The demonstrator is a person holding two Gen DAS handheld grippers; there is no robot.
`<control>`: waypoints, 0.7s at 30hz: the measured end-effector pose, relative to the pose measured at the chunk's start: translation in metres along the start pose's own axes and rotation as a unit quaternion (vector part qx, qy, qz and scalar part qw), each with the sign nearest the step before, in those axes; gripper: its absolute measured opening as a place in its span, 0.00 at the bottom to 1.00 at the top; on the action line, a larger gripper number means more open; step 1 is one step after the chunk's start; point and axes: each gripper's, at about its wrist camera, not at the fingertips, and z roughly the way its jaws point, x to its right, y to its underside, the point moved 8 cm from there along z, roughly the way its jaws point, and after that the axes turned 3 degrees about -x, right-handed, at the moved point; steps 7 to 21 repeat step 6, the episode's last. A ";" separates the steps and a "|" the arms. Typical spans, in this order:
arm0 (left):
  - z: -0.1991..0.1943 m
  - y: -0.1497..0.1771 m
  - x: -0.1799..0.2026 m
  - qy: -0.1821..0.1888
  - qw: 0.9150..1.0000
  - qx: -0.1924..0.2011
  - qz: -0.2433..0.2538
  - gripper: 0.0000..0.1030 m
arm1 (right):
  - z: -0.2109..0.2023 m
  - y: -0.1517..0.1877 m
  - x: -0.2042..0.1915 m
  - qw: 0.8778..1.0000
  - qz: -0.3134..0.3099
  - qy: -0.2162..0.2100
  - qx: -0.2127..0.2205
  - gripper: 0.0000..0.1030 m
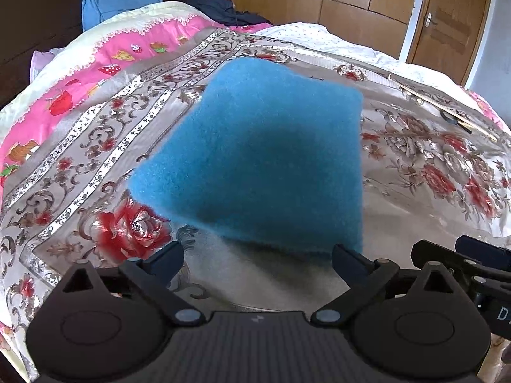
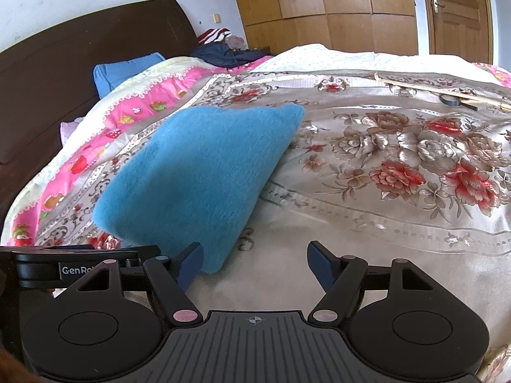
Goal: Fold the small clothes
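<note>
One blue fuzzy cloth (image 1: 255,159) is seen, folded into a rough square, lying on the floral bedspread (image 1: 415,166) near centre of the bed. Two grippers are counted: left gripper (image 1: 257,260) and right gripper (image 2: 255,263), both spread wide w/ nothing held — the cloth's near edge sits just beyond them. One blue pillow (image 2: 127,71) and one dark headboard (image 2: 64,79) are seen far left. The headboard is shown fully in the right wrist view only.
</note>
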 end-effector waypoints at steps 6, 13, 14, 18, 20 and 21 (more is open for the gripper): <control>-0.004 0.000 -0.001 -0.014 1.000 0.012 0.003 1.00 | -0.001 0.000 0.000 1.000 0.001 0.000 0.002 0.71; -0.004 0.000 -0.001 -0.014 1.000 0.012 0.003 1.00 | -0.001 0.000 0.000 1.000 0.001 0.000 0.002 0.71; -0.004 0.000 -0.001 -0.014 1.000 0.012 0.003 1.00 | -0.001 0.000 0.000 1.000 0.001 0.000 0.002 0.71; -0.004 0.000 -0.001 -0.014 1.000 0.012 0.003 1.00 | -0.001 0.000 0.000 1.000 0.001 0.000 0.002 0.71; -0.004 0.000 -0.001 -0.014 1.000 0.012 0.003 1.00 | -0.001 0.000 0.000 1.000 0.001 0.000 0.002 0.71; -0.004 0.000 -0.001 -0.014 1.000 0.012 0.003 1.00 | -0.001 0.000 0.000 1.000 0.001 0.000 0.002 0.71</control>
